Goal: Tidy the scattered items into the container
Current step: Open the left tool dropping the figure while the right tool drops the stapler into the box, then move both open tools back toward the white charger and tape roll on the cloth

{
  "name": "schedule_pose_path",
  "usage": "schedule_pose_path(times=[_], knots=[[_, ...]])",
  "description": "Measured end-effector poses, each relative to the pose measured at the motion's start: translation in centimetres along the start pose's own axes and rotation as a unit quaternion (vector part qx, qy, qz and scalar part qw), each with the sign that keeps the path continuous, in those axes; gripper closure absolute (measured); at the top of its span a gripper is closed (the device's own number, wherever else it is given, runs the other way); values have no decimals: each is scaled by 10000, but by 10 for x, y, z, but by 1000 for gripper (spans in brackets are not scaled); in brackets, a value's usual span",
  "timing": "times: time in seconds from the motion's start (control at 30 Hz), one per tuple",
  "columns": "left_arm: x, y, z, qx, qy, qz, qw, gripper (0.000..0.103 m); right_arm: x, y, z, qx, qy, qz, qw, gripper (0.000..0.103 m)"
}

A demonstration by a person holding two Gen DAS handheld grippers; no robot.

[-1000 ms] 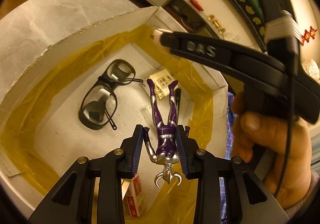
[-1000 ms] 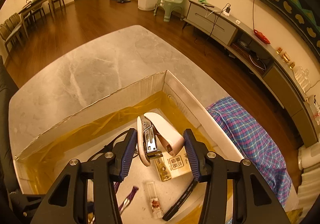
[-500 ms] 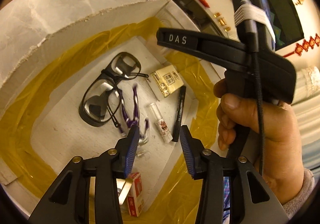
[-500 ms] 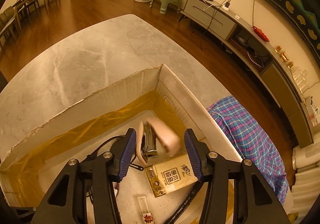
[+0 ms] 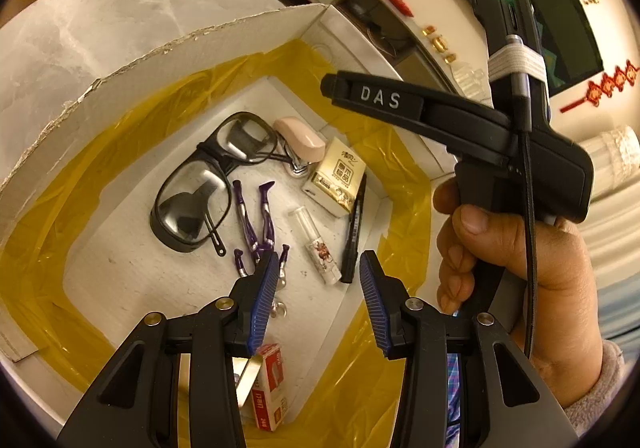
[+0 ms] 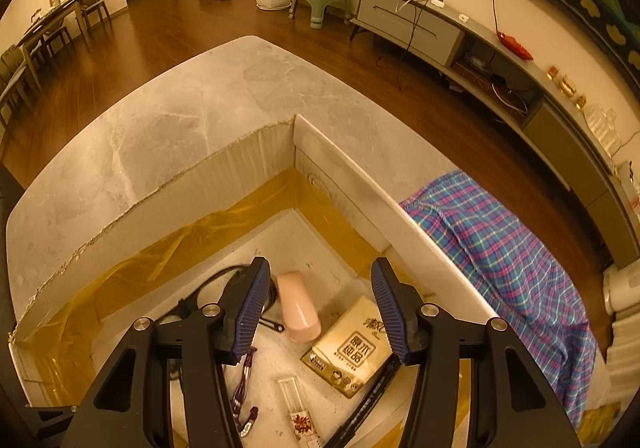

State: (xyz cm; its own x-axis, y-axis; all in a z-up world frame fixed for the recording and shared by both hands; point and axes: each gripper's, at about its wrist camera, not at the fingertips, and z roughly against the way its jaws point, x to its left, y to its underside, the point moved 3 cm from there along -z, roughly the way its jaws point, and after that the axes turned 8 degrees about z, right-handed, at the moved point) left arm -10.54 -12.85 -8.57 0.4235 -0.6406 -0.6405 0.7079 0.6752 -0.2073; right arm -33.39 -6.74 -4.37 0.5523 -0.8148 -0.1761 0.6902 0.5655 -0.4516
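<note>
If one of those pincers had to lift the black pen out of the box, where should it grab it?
Probably mid-barrel on the black pen, coming straight down with the fingers either side of its narrow width. It lies flat on the box floor, its far end against the tissue pack, so the middle looks freest.

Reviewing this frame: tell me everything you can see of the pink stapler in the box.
The pink stapler with a rounded plastic top lies on the white floor of the yellow-taped cardboard box, near its far corner. Chrome metal works show beneath its front end. It sits beside the black-framed glasses, apparently over one temple arm, and close to the tan tissue packet; contact there is unclear. Seen between the open right gripper fingers, it is untouched by either gripper.
</note>
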Motion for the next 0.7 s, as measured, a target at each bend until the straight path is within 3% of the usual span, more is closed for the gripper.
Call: schedule_pose_path(times=[0.23,0.7], knots=[[-6,2,0,-96,-50,-172,9998,58,-2,1,12,-68,-119,-112,9998,48],[-26,10,15,-737,-373,-893,9926,58,-3,26,78,-662,-411,-368,9963,47]])
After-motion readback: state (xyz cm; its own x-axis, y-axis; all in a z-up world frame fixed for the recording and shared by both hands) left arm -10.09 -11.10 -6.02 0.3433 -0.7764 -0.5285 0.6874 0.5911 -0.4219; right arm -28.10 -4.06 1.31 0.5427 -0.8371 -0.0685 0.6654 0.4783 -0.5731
